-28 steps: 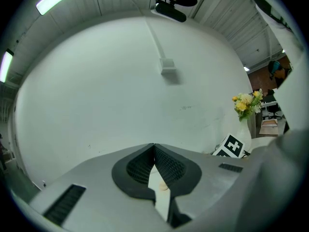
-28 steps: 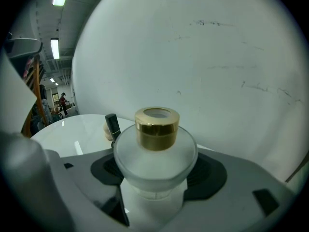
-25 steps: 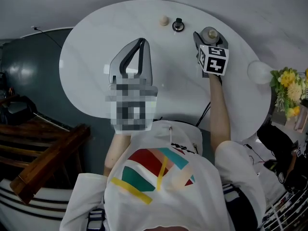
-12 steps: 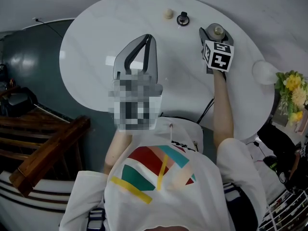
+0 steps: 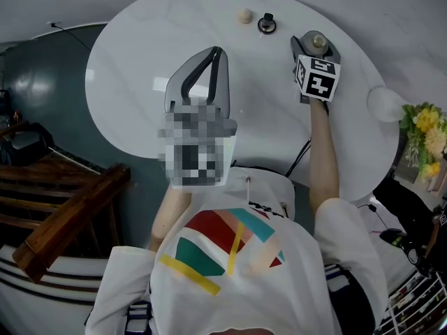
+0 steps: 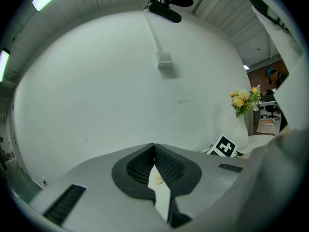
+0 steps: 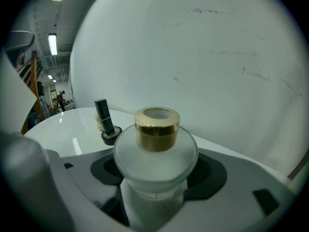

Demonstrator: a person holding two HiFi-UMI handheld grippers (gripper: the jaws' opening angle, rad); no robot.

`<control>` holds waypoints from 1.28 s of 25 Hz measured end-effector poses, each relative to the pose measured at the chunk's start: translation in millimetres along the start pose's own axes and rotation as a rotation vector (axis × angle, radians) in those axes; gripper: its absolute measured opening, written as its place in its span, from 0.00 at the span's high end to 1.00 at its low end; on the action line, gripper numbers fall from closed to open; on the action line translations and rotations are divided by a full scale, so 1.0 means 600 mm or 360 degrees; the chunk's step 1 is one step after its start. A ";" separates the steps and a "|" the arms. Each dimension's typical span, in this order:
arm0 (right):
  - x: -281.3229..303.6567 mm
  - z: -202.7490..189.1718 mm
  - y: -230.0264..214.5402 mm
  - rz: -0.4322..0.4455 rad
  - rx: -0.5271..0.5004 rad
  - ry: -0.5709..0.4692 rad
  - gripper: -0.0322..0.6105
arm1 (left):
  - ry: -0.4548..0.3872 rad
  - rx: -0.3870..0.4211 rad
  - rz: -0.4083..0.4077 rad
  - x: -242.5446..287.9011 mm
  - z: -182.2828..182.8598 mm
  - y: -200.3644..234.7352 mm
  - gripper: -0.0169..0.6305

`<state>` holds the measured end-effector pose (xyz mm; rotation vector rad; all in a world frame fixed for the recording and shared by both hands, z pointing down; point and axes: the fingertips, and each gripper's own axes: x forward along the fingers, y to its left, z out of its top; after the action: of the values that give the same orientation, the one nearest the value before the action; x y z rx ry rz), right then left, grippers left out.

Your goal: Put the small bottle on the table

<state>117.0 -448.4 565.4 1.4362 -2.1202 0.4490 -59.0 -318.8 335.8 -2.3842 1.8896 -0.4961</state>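
Note:
A small frosted bottle (image 5: 318,41) with a gold collar is clamped between the jaws of my right gripper (image 5: 314,49) over the far right of the white oval table (image 5: 133,68). In the right gripper view the bottle (image 7: 155,151) stands upright and fills the gap of that gripper (image 7: 155,182); whether its base touches the tabletop is hidden. My left gripper (image 5: 215,51) hovers over the table's middle, jaws closed tip to tip and holding nothing. In its own view the left gripper (image 6: 154,149) points at a bare white wall.
A short black bottle (image 5: 267,24) and a beige ball (image 5: 244,16) sit at the table's far edge, left of the held bottle; the black bottle (image 7: 105,120) shows close by. A white vase (image 5: 384,103) with yellow flowers (image 5: 422,128) stands at right. A wooden chair (image 5: 70,215) is lower left.
The table and both grippers have shifted slightly in the head view. The right gripper still grips the bottle near the same spot, and the left gripper stays shut.

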 end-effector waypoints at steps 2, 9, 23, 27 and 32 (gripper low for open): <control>-0.001 -0.001 0.001 0.0002 -0.0007 0.0003 0.41 | 0.0003 0.0001 -0.0002 0.000 -0.001 0.001 0.95; 0.000 -0.003 -0.001 -0.0019 -0.0036 0.0006 0.41 | 0.0012 0.0014 -0.0008 0.004 -0.003 -0.005 0.95; -0.012 0.011 0.001 0.0007 0.0129 -0.0069 0.41 | -0.0025 0.0013 0.0020 -0.012 0.010 0.000 0.95; -0.037 0.044 0.002 -0.0036 0.0081 -0.0159 0.41 | -0.0052 0.0002 0.0033 -0.020 0.017 0.006 0.95; -0.097 0.101 0.005 -0.0074 0.0070 -0.0316 0.41 | -0.0112 -0.0033 0.0044 -0.028 0.034 0.011 0.95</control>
<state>116.3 -437.0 482.1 1.6106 -2.2372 0.3496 -62.9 -307.6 311.2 -2.3519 1.9040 -0.3871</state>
